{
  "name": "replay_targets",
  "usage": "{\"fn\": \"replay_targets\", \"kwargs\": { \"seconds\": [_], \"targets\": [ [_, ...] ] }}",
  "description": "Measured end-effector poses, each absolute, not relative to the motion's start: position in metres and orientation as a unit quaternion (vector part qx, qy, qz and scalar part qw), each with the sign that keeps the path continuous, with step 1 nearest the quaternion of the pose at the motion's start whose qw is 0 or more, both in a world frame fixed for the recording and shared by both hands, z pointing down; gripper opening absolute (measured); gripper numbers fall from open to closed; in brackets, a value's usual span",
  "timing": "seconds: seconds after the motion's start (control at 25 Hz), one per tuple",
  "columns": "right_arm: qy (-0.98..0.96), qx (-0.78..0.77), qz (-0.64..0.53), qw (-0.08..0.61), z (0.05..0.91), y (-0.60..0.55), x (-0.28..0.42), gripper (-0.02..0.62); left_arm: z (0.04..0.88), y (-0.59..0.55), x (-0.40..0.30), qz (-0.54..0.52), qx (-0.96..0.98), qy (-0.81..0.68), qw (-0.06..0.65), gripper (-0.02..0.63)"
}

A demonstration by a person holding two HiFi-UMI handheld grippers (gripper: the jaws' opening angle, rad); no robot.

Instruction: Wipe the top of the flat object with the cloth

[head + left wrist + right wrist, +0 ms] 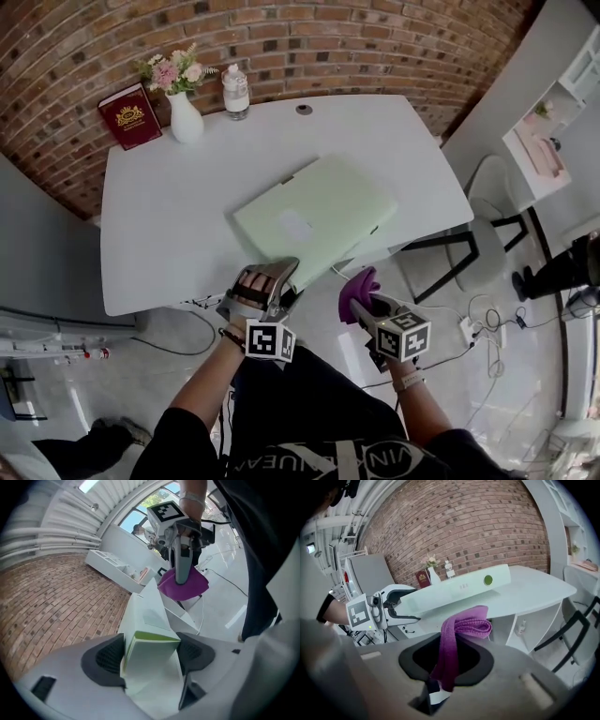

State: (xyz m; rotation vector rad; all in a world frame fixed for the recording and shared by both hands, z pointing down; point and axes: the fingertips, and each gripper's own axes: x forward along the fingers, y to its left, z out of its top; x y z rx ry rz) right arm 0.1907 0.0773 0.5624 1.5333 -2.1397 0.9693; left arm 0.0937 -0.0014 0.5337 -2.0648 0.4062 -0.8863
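Behind the white table point(159, 234) runs a curved brick wall point(281, 37). On the table, towards its near edge, lies the task's flat object, a pale green folder point(319, 211); it sits askew, and its near corner overhangs that edge. Left gripper point(151, 654): at the table's near edge, jaws set wide and clasping that overhanging corner, one dark pad against each face of the folder. Right gripper point(452, 660): off the table, just beyond its near edge and beside the folder corner, jaws clamped on a purple cloth point(461, 627) that bunches above them; the cloth is clear of the folder top. At the table's far edge, left part: a red book point(129, 116) propped upright, a white vase point(186, 120) with pink flowers, and a clear bottle point(235, 92).
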Motion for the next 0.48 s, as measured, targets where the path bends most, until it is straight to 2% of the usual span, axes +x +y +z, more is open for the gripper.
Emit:
{"fn": "replay_targets", "kwargs": {
  "seconds": [0.48],
  "targets": [
    [-0.765,0.556,0.297,0.132,0.513,0.045,0.193,0.067,0.462,-0.011,0.102,-0.225,-0.922,0.216,0.228,0.341]
  ]
}}
